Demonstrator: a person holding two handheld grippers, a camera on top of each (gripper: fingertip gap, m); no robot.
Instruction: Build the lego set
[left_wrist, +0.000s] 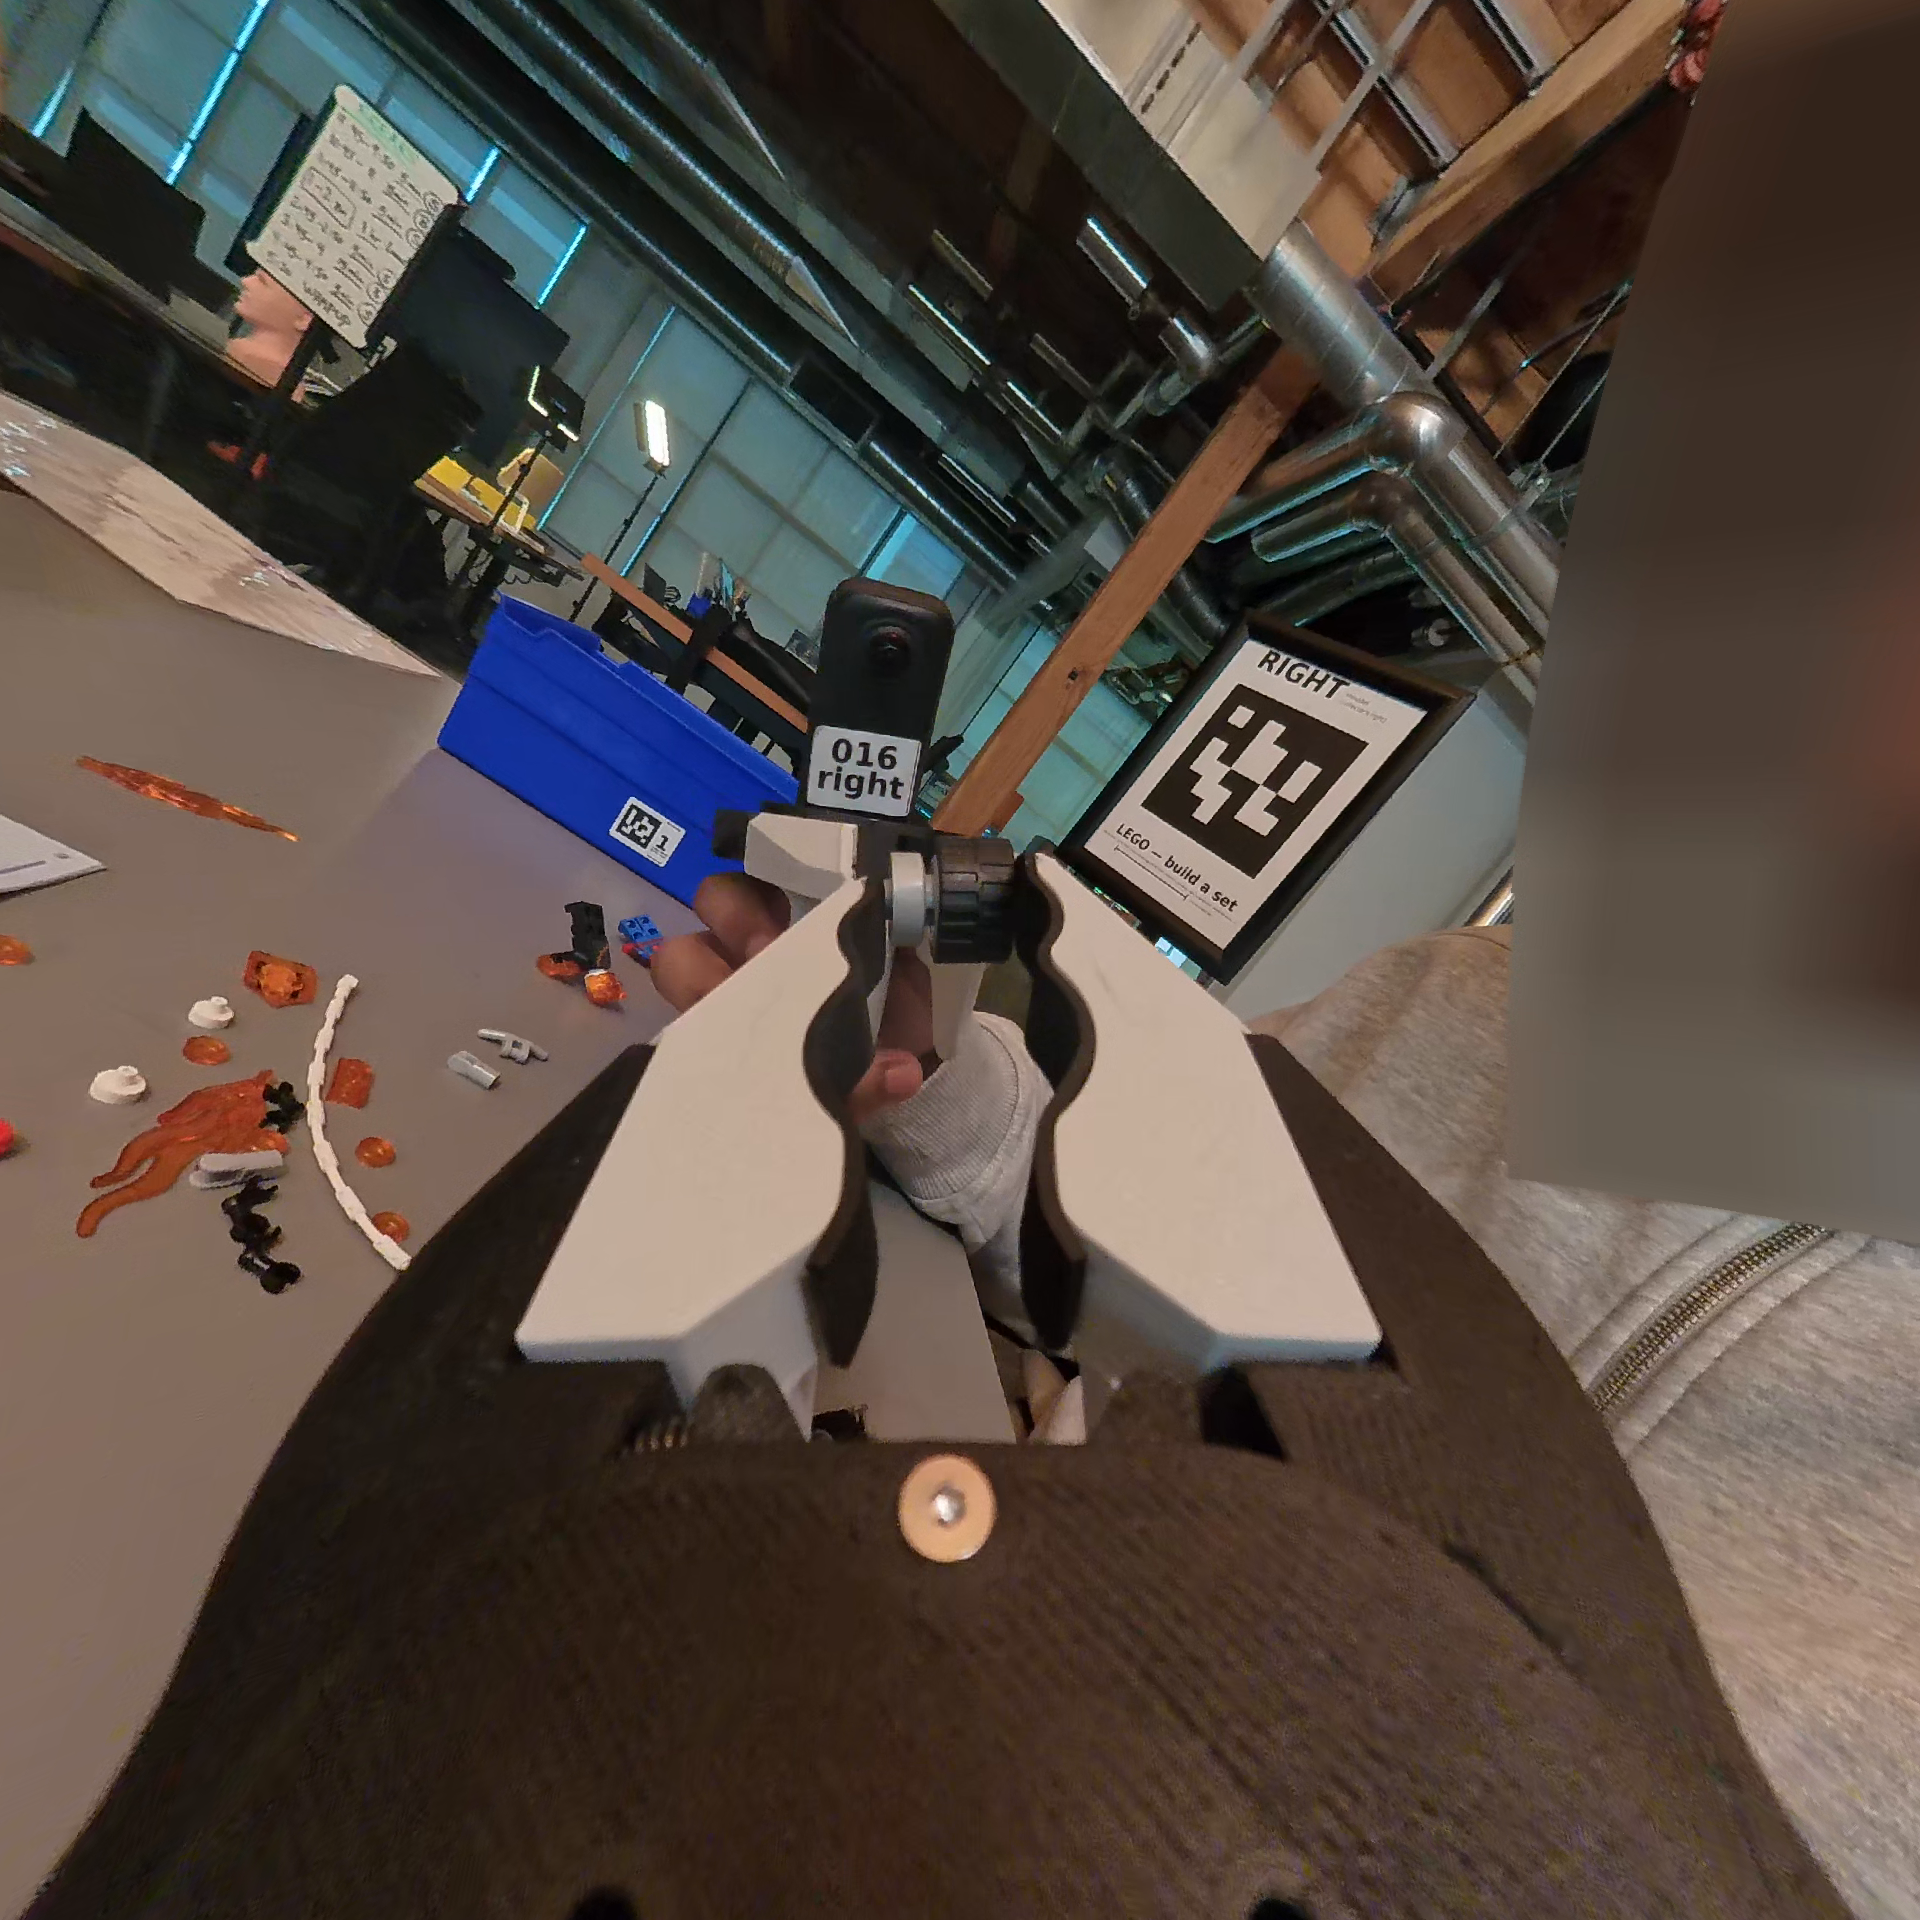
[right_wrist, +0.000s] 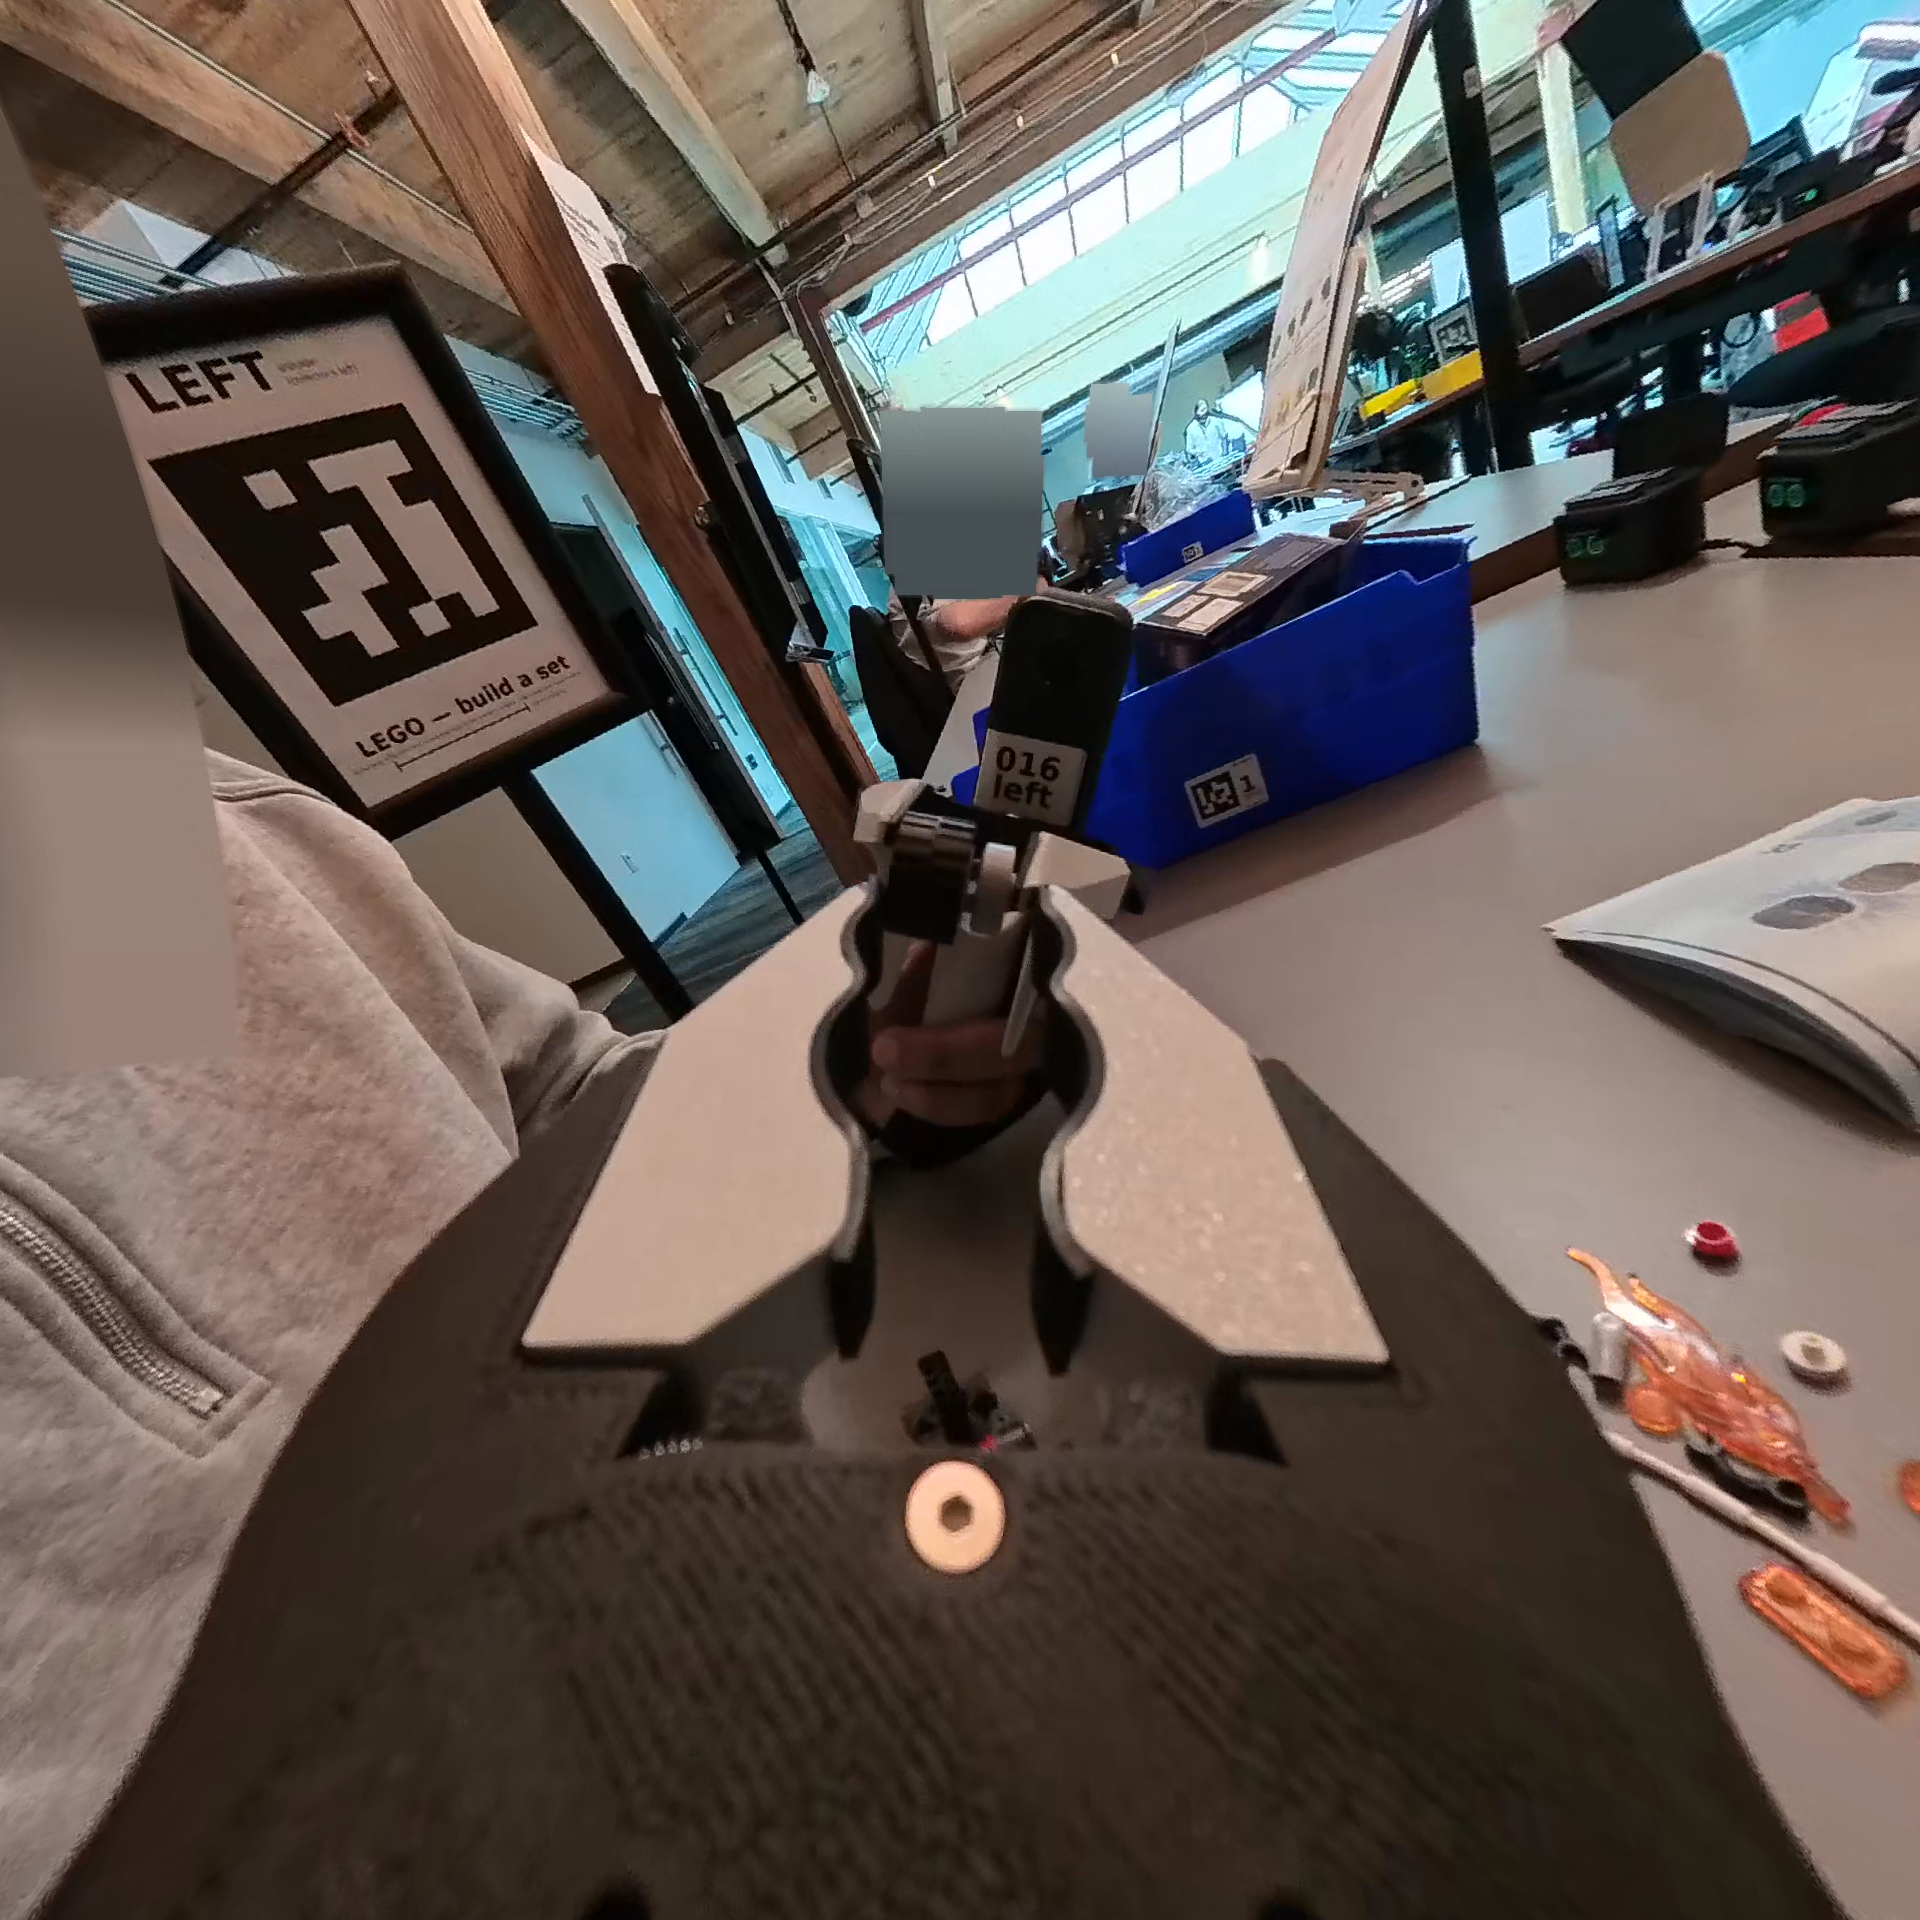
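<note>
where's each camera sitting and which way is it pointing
Left wrist view: sits on the left gripper, raised off the table, facing the right gripper, which meets it tip to tip at a black wheel; a hand and grey sleeve show.
Right wrist view: sits on the right gripper, facing the left gripper and that wheel; a grey sweatshirt shows.
Shared: the blue bin, grey table and orange flame pieces.
</note>
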